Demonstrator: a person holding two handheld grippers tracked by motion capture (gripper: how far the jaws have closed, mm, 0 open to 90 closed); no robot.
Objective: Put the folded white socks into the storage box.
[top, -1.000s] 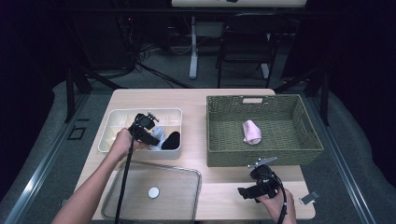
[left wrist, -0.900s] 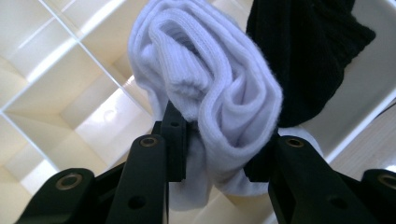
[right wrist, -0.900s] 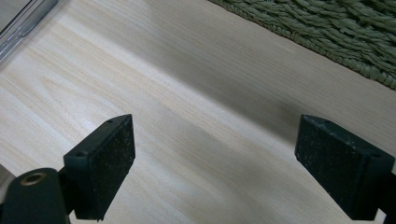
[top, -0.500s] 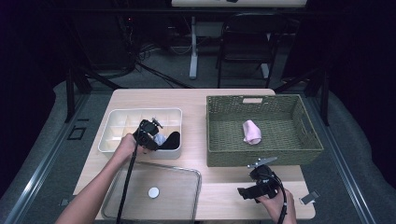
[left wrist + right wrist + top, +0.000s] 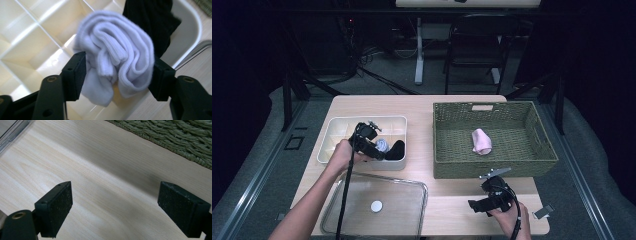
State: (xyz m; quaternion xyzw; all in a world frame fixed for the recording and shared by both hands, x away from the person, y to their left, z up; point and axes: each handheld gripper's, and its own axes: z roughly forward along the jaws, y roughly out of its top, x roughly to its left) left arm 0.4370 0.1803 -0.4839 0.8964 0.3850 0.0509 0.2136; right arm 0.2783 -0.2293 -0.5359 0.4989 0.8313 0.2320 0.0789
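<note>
Fingers of the left gripper (image 5: 117, 75) press from both sides on a rolled white ribbed sock (image 5: 117, 62), holding it over the white plastic divided tray (image 5: 343, 131), just beside a black sock (image 5: 150, 20) lying in the same tray. Near the table's front edge, the right gripper (image 5: 116, 207) hovers over bare light wood tabletop (image 5: 105, 177) beside the green woven basket (image 5: 542, 150), its pads spread wide apart with nothing between them.

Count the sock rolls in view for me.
3: a white roll between the left gripper jaws, a black roll in the divider tray, a pink roll in the basket.
</note>
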